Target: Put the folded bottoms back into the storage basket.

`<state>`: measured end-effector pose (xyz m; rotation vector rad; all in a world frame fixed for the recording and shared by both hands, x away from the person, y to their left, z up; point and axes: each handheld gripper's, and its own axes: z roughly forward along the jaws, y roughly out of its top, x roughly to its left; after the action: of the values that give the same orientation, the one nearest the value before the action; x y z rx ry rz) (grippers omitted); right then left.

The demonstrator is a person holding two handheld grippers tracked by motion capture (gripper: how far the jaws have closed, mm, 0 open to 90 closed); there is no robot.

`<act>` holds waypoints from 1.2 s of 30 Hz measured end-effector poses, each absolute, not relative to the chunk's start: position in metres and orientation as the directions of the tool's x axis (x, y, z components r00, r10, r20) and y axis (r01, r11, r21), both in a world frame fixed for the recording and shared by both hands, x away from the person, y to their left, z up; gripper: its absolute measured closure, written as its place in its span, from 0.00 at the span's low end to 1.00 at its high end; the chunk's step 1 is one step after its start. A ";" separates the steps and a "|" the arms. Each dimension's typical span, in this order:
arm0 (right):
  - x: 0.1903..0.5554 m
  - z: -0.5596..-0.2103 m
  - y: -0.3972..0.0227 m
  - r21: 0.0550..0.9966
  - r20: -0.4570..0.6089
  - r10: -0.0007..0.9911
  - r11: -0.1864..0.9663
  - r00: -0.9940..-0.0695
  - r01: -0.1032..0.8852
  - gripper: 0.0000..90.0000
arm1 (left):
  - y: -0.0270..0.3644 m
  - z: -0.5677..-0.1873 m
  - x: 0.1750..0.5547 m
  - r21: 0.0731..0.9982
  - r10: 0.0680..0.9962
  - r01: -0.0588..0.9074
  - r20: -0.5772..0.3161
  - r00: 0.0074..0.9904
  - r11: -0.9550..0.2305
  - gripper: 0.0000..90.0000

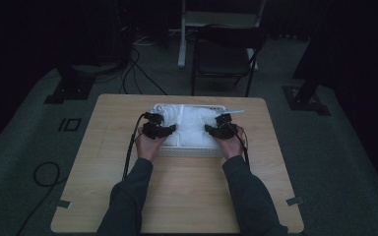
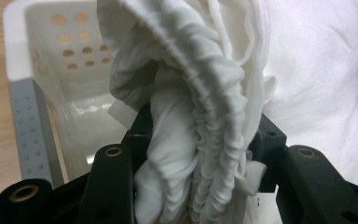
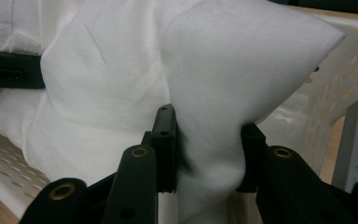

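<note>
A white cloth (image 1: 191,125) lies heaped in a white perforated basket (image 1: 192,152) at the far middle of the wooden table (image 1: 187,191). My left gripper (image 1: 170,129) is shut on the cloth's left side. In the left gripper view its jaws (image 2: 205,135) pinch a gathered, ribbed bunch of the cloth (image 2: 205,70) above the basket's wall (image 2: 42,51). My right gripper (image 1: 209,129) is shut on the cloth's right side. In the right gripper view its jaws (image 3: 208,130) squeeze a smooth fold of the cloth (image 3: 121,70) that rises to a peak near the basket's rim (image 3: 349,42).
Grey corner posts (image 2: 30,126) stand at the basket's corners. A dark chair (image 1: 224,54) stands beyond the table. Cables (image 1: 44,174) trail on the floor at the left, and black stand feet (image 1: 71,88) sit at both far sides.
</note>
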<state>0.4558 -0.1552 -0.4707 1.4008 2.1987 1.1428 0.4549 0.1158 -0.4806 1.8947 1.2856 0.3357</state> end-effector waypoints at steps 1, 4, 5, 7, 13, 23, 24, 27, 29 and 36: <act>0.456 -0.472 -0.155 0.748 0.162 0.861 0.211 -0.482 0.629 0.76 | 0.115 -0.481 0.455 0.736 0.870 0.658 -0.209 0.446 -0.160 0.60; 0.456 -0.474 -0.155 0.742 0.161 0.863 0.215 -0.480 0.635 0.76 | 0.114 -0.484 0.455 0.731 0.873 0.663 -0.206 0.442 -0.163 0.60; 0.456 -0.475 -0.155 0.741 0.161 0.863 0.214 -0.478 0.637 0.76 | 0.114 -0.484 0.455 0.728 0.873 0.664 -0.202 0.444 -0.169 0.60; 0.456 -0.476 -0.154 0.737 0.158 0.864 0.219 -0.478 0.639 0.76 | 0.113 -0.485 0.455 0.725 0.874 0.665 -0.194 0.445 -0.178 0.60; 0.456 -0.483 -0.154 0.724 0.161 0.870 0.217 -0.466 0.655 0.76 | 0.111 -0.488 0.455 0.716 0.877 0.670 -0.178 0.445 -0.195 0.60; 0.455 -0.488 -0.155 0.715 0.164 0.873 0.216 -0.460 0.665 0.76 | 0.108 -0.489 0.453 0.705 0.878 0.676 -0.164 0.449 -0.214 0.60; 0.455 -0.489 -0.155 0.716 0.161 0.873 0.218 -0.461 0.664 0.76 | 0.108 -0.489 0.453 0.702 0.879 0.680 -0.166 0.447 -0.213 0.60; 0.454 -0.489 -0.154 0.710 0.156 0.876 0.221 -0.456 0.668 0.76 | 0.107 -0.489 0.452 0.695 0.880 0.685 -0.163 0.445 -0.218 0.60; 0.454 -0.489 -0.154 0.711 0.149 0.878 0.226 -0.456 0.667 0.76 | 0.107 -0.490 0.452 0.689 0.882 0.691 -0.163 0.443 -0.219 0.60; 0.453 -0.490 -0.152 0.702 0.138 0.882 0.233 -0.450 0.673 0.76 | 0.104 -0.491 0.451 0.680 0.887 0.697 -0.149 0.436 -0.228 0.60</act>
<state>0.4533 -0.1521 -0.4900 1.4513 2.2226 1.0360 0.4506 0.1043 -0.4915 1.9986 1.3291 0.3529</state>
